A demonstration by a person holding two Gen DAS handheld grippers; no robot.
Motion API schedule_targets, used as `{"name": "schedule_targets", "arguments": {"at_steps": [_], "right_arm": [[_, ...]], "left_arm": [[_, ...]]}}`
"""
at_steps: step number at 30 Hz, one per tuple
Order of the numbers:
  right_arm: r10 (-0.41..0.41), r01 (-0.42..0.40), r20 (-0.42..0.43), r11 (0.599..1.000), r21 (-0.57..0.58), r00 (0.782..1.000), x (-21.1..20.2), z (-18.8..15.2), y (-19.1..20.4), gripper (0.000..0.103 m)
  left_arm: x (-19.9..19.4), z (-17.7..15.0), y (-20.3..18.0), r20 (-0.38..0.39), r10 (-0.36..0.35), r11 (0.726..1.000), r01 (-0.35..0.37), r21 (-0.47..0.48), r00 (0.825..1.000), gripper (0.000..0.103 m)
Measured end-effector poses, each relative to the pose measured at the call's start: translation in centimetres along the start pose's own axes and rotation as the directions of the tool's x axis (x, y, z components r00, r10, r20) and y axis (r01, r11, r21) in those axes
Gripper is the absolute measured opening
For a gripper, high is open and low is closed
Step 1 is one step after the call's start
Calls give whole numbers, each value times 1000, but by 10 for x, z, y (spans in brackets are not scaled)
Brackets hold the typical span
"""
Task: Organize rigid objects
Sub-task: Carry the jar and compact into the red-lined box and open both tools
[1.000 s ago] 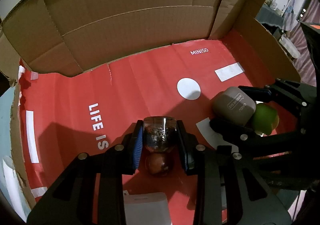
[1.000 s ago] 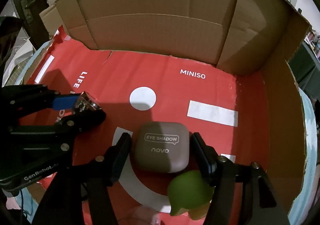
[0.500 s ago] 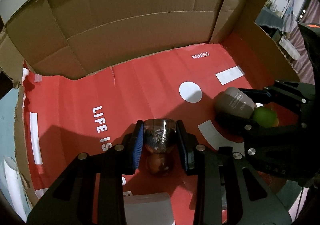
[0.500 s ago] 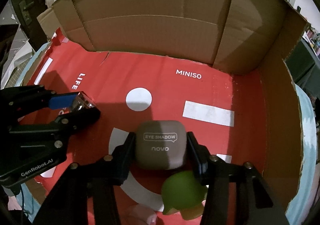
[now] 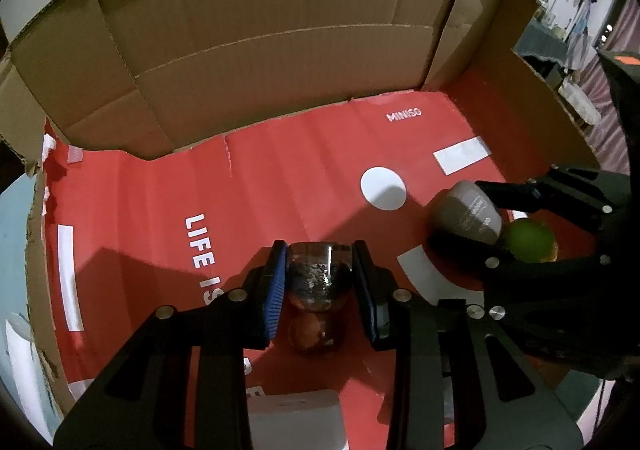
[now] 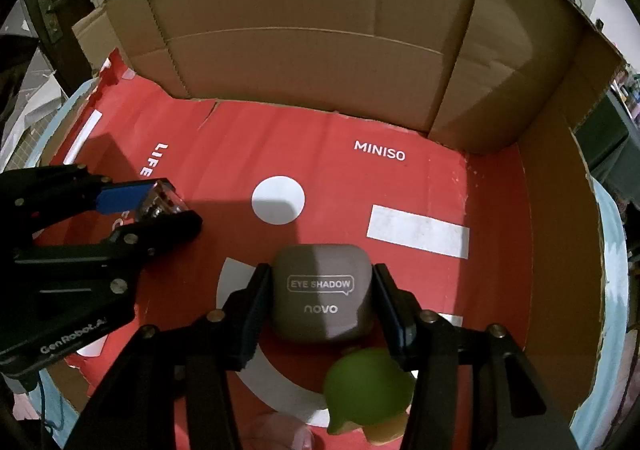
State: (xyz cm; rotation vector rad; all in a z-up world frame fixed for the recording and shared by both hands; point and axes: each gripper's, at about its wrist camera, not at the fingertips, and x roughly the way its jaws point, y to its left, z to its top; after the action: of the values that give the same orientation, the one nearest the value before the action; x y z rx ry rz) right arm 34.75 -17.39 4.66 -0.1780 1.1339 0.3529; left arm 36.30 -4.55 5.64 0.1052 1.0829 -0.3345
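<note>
**Both grippers clamped on items inside the red-floored box**

Left wrist view, nearest: white block [image 5: 296, 418] at the bottom edge, on the box floor under the gripper body. Left gripper [image 5: 320, 282] jaws closed tight on a small clear jar [image 5: 318, 278] with dark glittery contents, blue pads pressed to both its sides; the jar hangs above the floor, its dark reflection or shadow below.

Right wrist view, nearest: green rounded toy [image 6: 368, 386] on the floor, just beside the near right finger. Right gripper [image 6: 320, 298] has both fingers against the sides of a taupe eye shadow case [image 6: 320, 290], lettering "EYE SHADOW" and "novo" facing up. Whether the case is lifted or on the floor, cannot tell.

The two grippers sit side by side, apart, each over the near half of the cardboard box [image 6: 304, 62]. Farther in: red liner [image 5: 280, 186] with white dot, white bars, "MINISO" and "LIFE IS" print. Brown back and side walls stand upright beyond.
</note>
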Motion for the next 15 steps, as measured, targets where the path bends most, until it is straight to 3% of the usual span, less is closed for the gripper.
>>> {"name": "schedule_targets", "arguments": {"at_steps": [6,9,11,15], "right_arm": [[10,-11,30,1000,21,1000,-8,-6,-8,61],[17,-20,64,999,35,998,-23,-11,-15,67],[12,-15,88,999,37,996,-36,-15,-18,68],[-1,-4,134,999,41,991,-61,-25,-20,71]], "left_arm": [[-16,-3,2,43,-5,1000,5,-1,999,33],[-32,-6,2,95,-11,1000,12,-8,995,66],[-50,-10,1,163,-9,1000,11,-12,987,66],[-81,-19,1,218,-20,999,26,-26,976,67]]}}
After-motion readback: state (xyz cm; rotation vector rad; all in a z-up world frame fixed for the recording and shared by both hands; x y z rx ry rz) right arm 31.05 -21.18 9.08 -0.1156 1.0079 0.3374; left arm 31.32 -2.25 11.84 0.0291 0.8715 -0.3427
